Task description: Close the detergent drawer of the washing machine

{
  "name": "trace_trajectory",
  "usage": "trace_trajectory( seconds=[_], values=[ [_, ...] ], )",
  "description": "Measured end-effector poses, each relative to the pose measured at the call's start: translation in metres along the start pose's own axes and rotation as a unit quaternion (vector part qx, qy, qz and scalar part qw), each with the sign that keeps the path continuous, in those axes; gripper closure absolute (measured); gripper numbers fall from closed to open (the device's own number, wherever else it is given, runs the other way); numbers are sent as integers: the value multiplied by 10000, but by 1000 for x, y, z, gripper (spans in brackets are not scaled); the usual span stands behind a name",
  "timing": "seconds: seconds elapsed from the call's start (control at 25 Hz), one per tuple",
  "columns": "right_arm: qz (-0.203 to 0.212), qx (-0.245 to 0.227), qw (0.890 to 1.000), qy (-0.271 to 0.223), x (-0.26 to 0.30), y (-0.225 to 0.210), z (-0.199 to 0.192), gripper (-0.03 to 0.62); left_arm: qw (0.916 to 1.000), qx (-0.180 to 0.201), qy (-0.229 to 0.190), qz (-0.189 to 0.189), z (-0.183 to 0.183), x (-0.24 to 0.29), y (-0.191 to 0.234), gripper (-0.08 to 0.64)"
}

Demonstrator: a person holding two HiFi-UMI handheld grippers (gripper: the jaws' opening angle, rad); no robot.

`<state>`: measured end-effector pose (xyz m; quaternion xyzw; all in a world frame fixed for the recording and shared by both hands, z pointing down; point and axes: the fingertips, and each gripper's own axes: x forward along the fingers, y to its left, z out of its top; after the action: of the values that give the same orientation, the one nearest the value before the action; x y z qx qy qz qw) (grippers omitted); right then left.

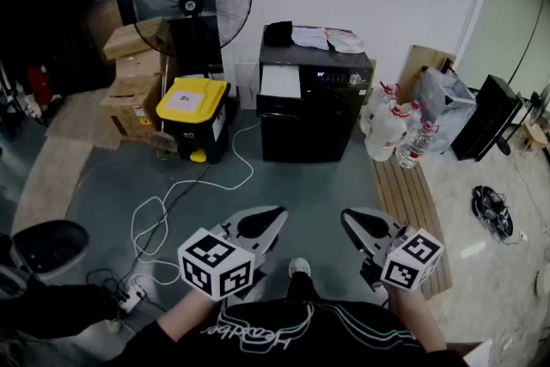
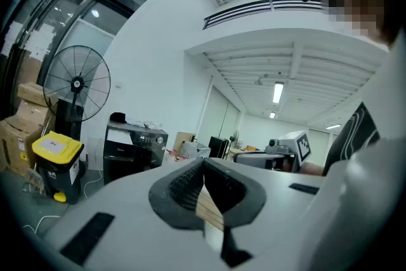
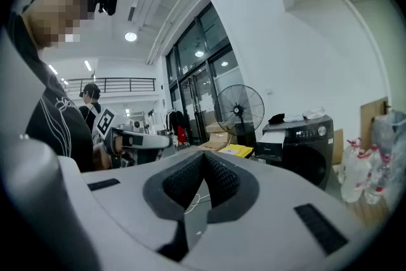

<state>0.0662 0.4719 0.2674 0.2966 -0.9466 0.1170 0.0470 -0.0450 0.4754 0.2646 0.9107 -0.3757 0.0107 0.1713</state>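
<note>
While I hold both tools low and close to my body, the left gripper (image 2: 203, 165) has its jaws closed tip to tip, and nothing sits between its dark ribbed pads (image 2: 181, 184). The right gripper (image 3: 203, 158) is the same: its jaws meet at the front, with only the floor showing through the narrow wedge behind the tips. Neither tool touches anything, and the two hang side by side with a gap between them.

From the head view, the black washing machine (image 1: 314, 116) stands at the far edge of the floor (image 1: 301, 185), against the white wall and well apart from both grippers. Its detergent drawer (image 1: 280, 82) is the white panel at the upper left corner of the machine's front, and it juts out from that front, so it is not shut. Papers (image 1: 326, 37) lie on the machine's top.

Just left of the machine are a yellow-lidded bin (image 1: 193, 116), a standing fan (image 1: 191, 0) and stacked cardboard boxes (image 1: 137, 73). A white cable (image 1: 185, 193) trails across the floor towards me. Plastic bottles (image 1: 391, 129) cluster at the machine's right, at the far end of a wooden board (image 1: 412, 193).
</note>
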Motion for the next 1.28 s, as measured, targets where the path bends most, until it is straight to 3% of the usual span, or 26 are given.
trace_trajectory(
  seconds=[0.4, 0.72, 1.28],
  values=[
    [74, 82, 9998, -142, 26, -19, 9, 566, 9996, 85, -25, 252, 5, 9, 26, 535],
    [247, 141, 9995, -129, 56, -69, 13, 566, 9989, -17, 25, 467, 13, 50, 65, 535],
    [517, 481, 9972, 262, 132, -231, 18, 565, 9944, -367, 488, 868, 21, 193, 166, 535]
  ],
)
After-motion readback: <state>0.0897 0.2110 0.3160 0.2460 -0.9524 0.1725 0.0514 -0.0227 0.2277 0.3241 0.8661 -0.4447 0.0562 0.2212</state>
